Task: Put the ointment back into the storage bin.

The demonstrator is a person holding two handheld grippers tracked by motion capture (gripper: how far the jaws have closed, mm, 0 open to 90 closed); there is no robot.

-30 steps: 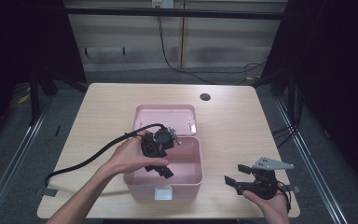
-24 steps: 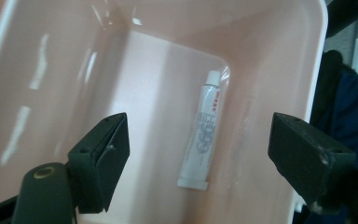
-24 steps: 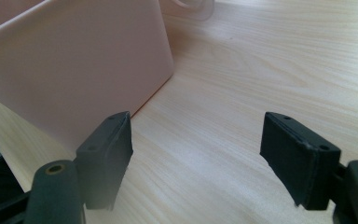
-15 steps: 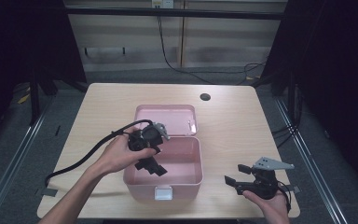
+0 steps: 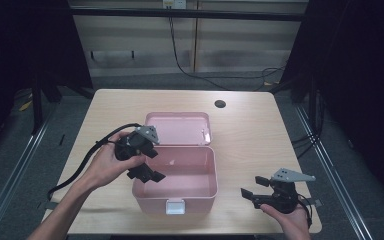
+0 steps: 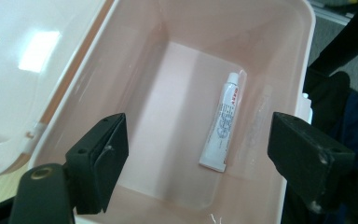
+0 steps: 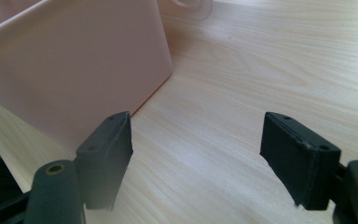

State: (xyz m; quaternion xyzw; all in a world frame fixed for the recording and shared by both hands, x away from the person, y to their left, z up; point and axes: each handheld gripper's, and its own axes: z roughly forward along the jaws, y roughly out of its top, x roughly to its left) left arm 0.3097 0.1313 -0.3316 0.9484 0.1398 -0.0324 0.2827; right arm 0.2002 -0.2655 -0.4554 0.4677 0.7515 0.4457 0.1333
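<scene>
A pink plastic box (image 5: 200, 192) stands open on the table, its lid (image 5: 178, 128) folded back. On the box floor (image 6: 177, 93) lies a white tube (image 6: 222, 127) with red print, close to one long wall. My left gripper (image 5: 151, 165) hovers over the box's left rim, tilted down into it. In the left gripper view my left gripper (image 6: 198, 156) is open, the tube lying below and between the jaws, untouched. My right gripper (image 5: 254, 187) rests low on the table right of the box, open. The right gripper view has my right gripper (image 7: 196, 154) facing the box's outer wall (image 7: 74, 70).
The light wooden table (image 5: 250, 135) has a dark round hole (image 5: 220, 104) at its far side. A black cable (image 5: 87, 162) trails from the left gripper across the table's left part. The box's white latch (image 5: 175, 206) faces the near edge. Dark floor and rails surround the table.
My left gripper has drawn back to the left, from over the middle of the box to its left rim. The right gripper has stayed where it was.
</scene>
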